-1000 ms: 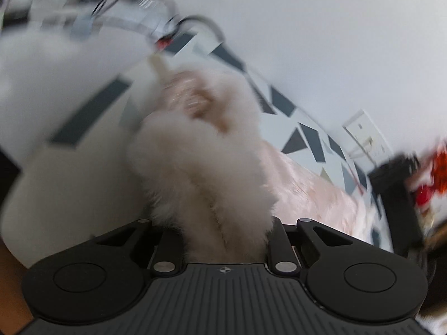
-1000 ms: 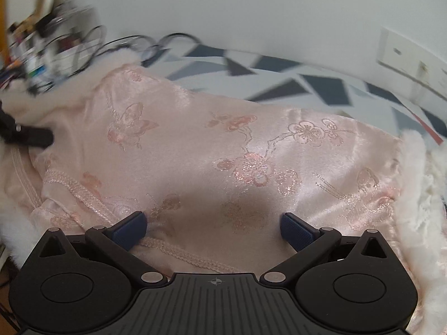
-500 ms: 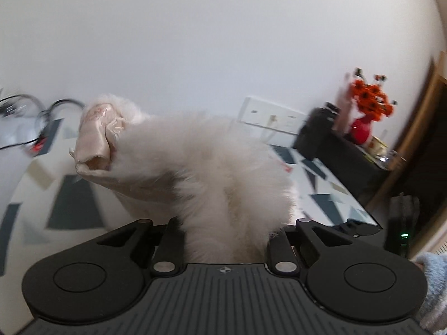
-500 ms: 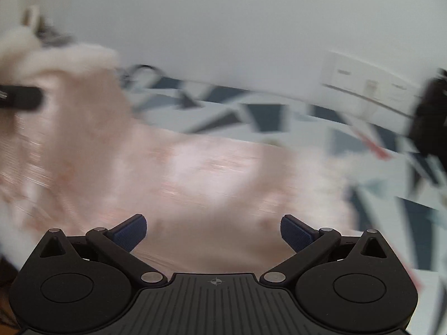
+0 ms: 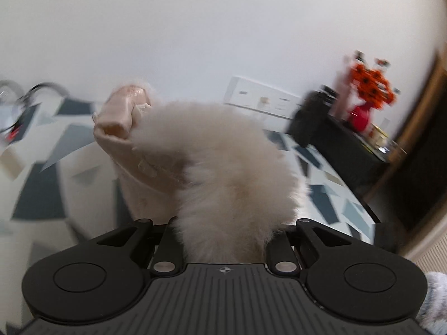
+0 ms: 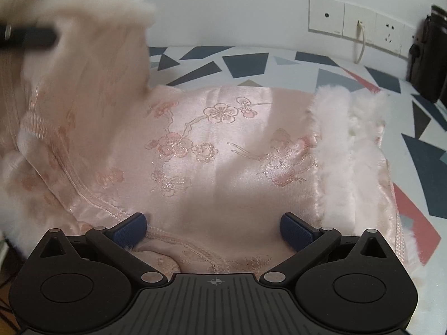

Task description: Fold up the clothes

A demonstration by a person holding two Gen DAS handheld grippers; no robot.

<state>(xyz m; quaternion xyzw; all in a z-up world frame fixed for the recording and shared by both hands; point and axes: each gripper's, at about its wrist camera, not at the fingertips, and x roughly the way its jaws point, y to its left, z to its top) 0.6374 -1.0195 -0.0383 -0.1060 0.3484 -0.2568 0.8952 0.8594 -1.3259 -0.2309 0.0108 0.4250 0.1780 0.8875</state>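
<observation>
A pink satin garment (image 6: 212, 150) with embroidered flowers and white fur trim (image 6: 346, 150) lies on the patterned table. My right gripper (image 6: 213, 227) is open, its blue pads (image 6: 130, 229) spread just above the garment's near part. My left gripper (image 5: 223, 240) is shut on the garment's fur-trimmed edge (image 5: 229, 173) and holds it lifted; the fur hides its fingertips. In the right wrist view a finger of the left gripper (image 6: 28, 37) shows at upper left with the raised flap.
The table (image 6: 245, 64) has a white cloth with grey, blue and red shapes. Wall sockets (image 6: 360, 25) with a plugged cable are behind. A black box (image 5: 310, 117), red vase with orange flowers (image 5: 368, 92) and cables (image 5: 16, 103) stand around.
My left gripper has lifted the fur edge up and swung it rightward over the garment. The right gripper has stayed open over the cloth, its view shifting right.
</observation>
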